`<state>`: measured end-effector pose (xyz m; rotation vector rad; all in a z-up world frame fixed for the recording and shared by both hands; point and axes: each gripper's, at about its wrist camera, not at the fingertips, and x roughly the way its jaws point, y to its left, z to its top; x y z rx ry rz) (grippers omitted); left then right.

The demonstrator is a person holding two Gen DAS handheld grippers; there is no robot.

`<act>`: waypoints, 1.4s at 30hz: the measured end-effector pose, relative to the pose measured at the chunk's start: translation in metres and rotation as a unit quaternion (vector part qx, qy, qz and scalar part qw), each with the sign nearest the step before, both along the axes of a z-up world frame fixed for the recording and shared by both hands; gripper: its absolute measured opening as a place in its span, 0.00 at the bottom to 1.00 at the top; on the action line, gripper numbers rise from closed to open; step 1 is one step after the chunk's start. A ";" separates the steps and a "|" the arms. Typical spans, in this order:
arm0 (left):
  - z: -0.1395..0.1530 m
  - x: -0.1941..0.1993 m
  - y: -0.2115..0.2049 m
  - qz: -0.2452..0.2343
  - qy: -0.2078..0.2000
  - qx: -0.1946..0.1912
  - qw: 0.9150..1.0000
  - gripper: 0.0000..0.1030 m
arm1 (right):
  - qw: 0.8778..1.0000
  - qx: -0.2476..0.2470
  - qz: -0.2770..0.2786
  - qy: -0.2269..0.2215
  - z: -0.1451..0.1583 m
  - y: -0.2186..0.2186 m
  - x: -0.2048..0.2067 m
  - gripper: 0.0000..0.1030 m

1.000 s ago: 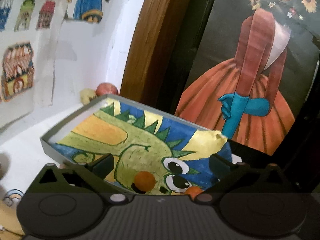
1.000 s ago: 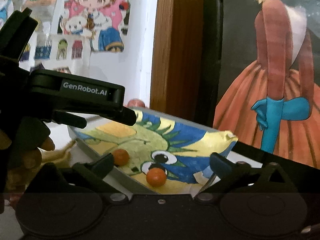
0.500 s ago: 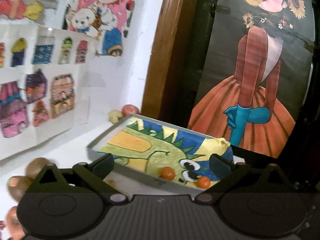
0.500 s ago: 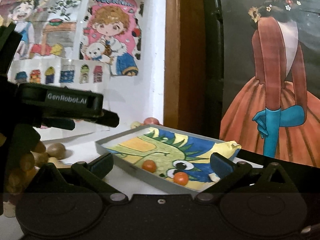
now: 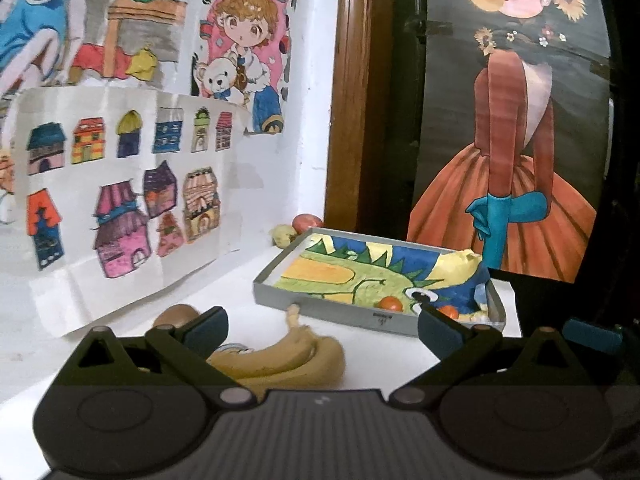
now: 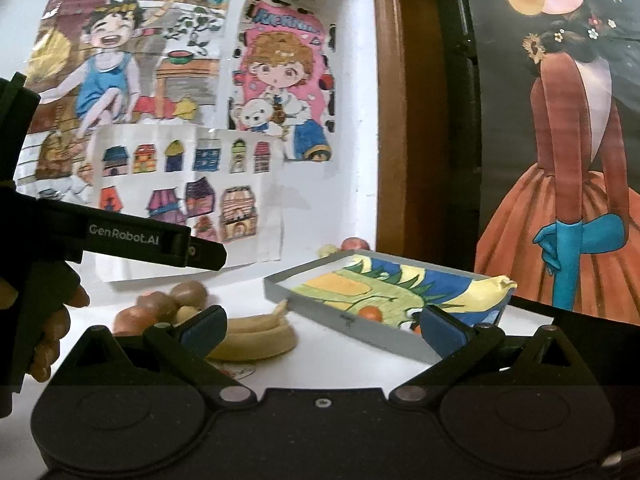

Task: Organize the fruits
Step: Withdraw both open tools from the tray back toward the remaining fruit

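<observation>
A: So what's being gripped right now?

B: Nothing at all. The left gripper (image 5: 322,320) is spread wide and empty, same for the right gripper (image 6: 322,320). The bananas (image 5: 280,360) are seen low between the left fingers, lying on the white table (image 5: 380,356).

A: And the tray?

B: The tray (image 5: 340,312) is set further back and to the right, with two orange fruits (image 5: 390,303) lying at its near edge. Brown round fruits (image 6: 160,304) are piled to the left of the bananas. Two more fruits (image 5: 306,222) are tucked behind the tray's far corner, against the wall. A hand (image 6: 48,332) is seen at far left, on the left gripper's handle.
</observation>
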<state>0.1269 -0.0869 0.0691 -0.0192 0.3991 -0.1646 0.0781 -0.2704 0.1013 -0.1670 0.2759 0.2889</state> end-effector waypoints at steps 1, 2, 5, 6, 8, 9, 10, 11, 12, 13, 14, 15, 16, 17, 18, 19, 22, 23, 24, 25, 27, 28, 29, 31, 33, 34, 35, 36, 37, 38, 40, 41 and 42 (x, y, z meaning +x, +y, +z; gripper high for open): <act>0.000 -0.005 0.004 -0.001 0.000 0.002 1.000 1.00 | 1.000 -0.001 0.002 0.000 -0.001 0.003 -0.005 0.99; -0.001 -0.009 0.007 -0.002 0.000 0.004 1.000 1.00 | 1.000 -0.002 0.003 0.001 -0.001 0.006 -0.009 0.99; -0.003 -0.021 0.018 -0.004 0.002 0.006 1.000 1.00 | 1.000 -0.003 0.003 0.005 -0.005 0.013 -0.021 0.99; -0.004 -0.025 0.022 -0.005 0.003 0.008 1.000 1.00 | 1.000 -0.004 0.003 0.008 -0.006 0.014 -0.024 0.99; -0.006 -0.032 0.028 -0.007 0.004 0.012 1.000 1.00 | 1.000 -0.007 0.003 0.012 -0.008 0.019 -0.030 0.99; -0.007 -0.034 0.031 -0.010 0.005 0.014 1.000 1.00 | 1.000 -0.010 0.003 0.016 -0.010 0.021 -0.033 0.99; -0.009 -0.038 0.035 -0.014 0.007 0.018 1.000 1.00 | 1.000 -0.012 0.005 0.019 -0.012 0.023 -0.036 0.99; -0.010 -0.040 0.039 -0.020 0.009 0.022 1.000 1.00 | 1.000 -0.015 0.006 0.021 -0.014 0.025 -0.038 0.99; -0.012 -0.042 0.043 -0.025 0.010 0.026 0.999 1.00 | 0.999 -0.019 0.007 0.025 -0.016 0.027 -0.040 0.99; -0.014 -0.044 0.046 -0.029 0.012 0.033 0.999 1.00 | 0.999 -0.024 0.009 0.028 -0.018 0.029 -0.041 0.99; -0.016 -0.046 0.049 -0.030 0.014 0.041 0.999 1.00 | 0.999 -0.027 0.011 0.031 -0.020 0.031 -0.043 0.99; -0.019 -0.047 0.052 -0.030 0.017 0.048 0.998 1.00 | 0.999 -0.031 0.013 0.035 -0.022 0.032 -0.044 0.99; -0.021 -0.047 0.056 -0.031 0.021 0.054 0.998 1.00 | 0.999 -0.035 0.015 0.038 -0.024 0.033 -0.045 0.99; -0.024 -0.048 0.059 -0.034 0.025 0.059 0.997 1.00 | 0.998 -0.038 0.017 0.042 -0.027 0.034 -0.045 0.99; -0.026 -0.049 0.063 -0.037 0.028 0.062 0.997 1.00 | 0.998 -0.042 0.018 0.047 -0.029 0.035 -0.045 0.99; -0.027 -0.049 0.066 -0.038 0.030 0.063 0.997 1.00 | 0.998 -0.044 0.019 0.051 -0.032 0.035 -0.045 0.99; -0.032 -0.049 0.073 -0.048 0.034 0.073 0.996 1.00 | 0.996 -0.053 0.022 0.066 -0.040 0.036 -0.044 0.99; -0.033 -0.048 0.073 -0.050 0.036 0.081 0.995 1.00 | 0.996 -0.057 0.023 0.071 -0.043 0.037 -0.043 0.99; -0.034 -0.047 0.073 -0.052 0.036 0.089 0.994 1.00 | 0.995 -0.062 0.025 0.075 -0.046 0.038 -0.042 0.99; -0.036 -0.046 0.073 -0.054 0.036 0.097 0.993 1.00 | 0.994 -0.067 0.027 0.079 -0.048 0.038 -0.042 0.99; -0.038 -0.042 0.070 -0.060 0.037 0.116 0.991 1.00 | 0.993 -0.078 0.032 0.085 -0.052 0.039 -0.040 0.99; -0.039 -0.040 0.069 -0.064 0.037 0.126 0.989 1.00 | 0.992 -0.082 0.034 0.087 -0.054 0.039 -0.039 0.99; -0.041 -0.038 0.067 -0.068 0.038 0.135 0.988 1.00 | 0.992 -0.086 0.035 0.090 -0.055 0.039 -0.038 0.99; -0.043 -0.032 0.063 -0.078 0.039 0.153 0.984 1.00 | 0.991 -0.090 0.037 0.094 -0.057 0.038 -0.035 0.99; -0.046 -0.026 0.058 -0.085 0.042 0.168 0.981 1.00 | 0.990 -0.093 0.037 0.096 -0.058 0.037 -0.031 0.99; -0.047 -0.023 0.056 -0.087 0.043 0.174 0.980 1.00 | 0.990 -0.094 0.036 0.097 -0.059 0.036 -0.028 0.99; -0.048 -0.019 0.054 -0.090 0.043 0.182 0.978 1.00 | 0.990 -0.096 0.035 0.098 -0.059 0.035 -0.024 0.99; -0.048 -0.015 0.052 -0.093 0.044 0.188 0.977 1.00 | 0.990 -0.097 0.035 0.099 -0.059 0.034 -0.021 0.99; -0.049 -0.012 0.050 -0.095 0.045 0.193 0.976 1.00 | 0.990 -0.099 0.034 0.098 -0.058 0.034 -0.018 0.99; -0.049 -0.009 0.048 -0.098 0.045 0.199 0.974 1.00 | 0.990 -0.101 0.033 0.097 -0.058 0.033 -0.015 0.99; -0.050 -0.001 0.044 -0.102 0.045 0.208 0.972 1.00 | 0.990 -0.101 0.032 0.097 -0.057 0.031 -0.007 0.99; -0.050 0.002 0.043 -0.104 0.046 0.211 0.971 1.00 | 0.990 -0.100 0.032 0.097 -0.057 0.030 -0.003 0.99; -0.050 0.005 0.042 -0.107 0.047 0.212 0.970 1.00 | 0.990 -0.099 0.032 0.097 -0.056 0.029 0.000 0.99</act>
